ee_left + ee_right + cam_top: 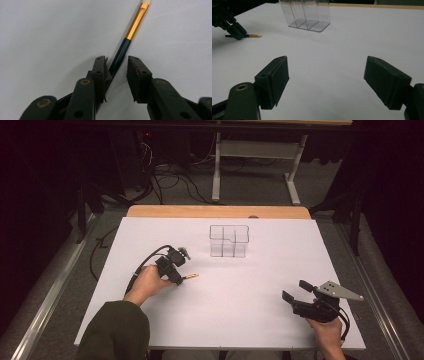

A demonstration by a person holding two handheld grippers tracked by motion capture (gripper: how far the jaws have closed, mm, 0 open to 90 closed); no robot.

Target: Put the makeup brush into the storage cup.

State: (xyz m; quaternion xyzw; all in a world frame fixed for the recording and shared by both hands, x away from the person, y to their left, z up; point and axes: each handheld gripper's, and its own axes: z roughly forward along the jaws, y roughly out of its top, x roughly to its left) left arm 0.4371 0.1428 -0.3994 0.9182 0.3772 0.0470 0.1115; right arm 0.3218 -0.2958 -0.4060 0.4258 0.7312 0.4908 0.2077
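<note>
The thin dark-handled paintbrush with a gold metal ferrule [130, 31] lies on the white counter [240, 290], left of centre. The left gripper [115, 65] has its fingers around the handle, one touching, not clamped. The right gripper [325, 82] has its fingers wide apart. The brush looks light, stiff and slippery; the dark handle is the best place to hold.

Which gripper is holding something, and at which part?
Neither yet: the left gripper straddles the paintbrush at its dark handle, pads not pressing; the right gripper is open.

- A thin paintbrush [124, 51] with a dark handle, gold ferrule and pale tip lies flat on the white surface.
- In the left gripper view it slants from lower centre toward the upper right.
</note>
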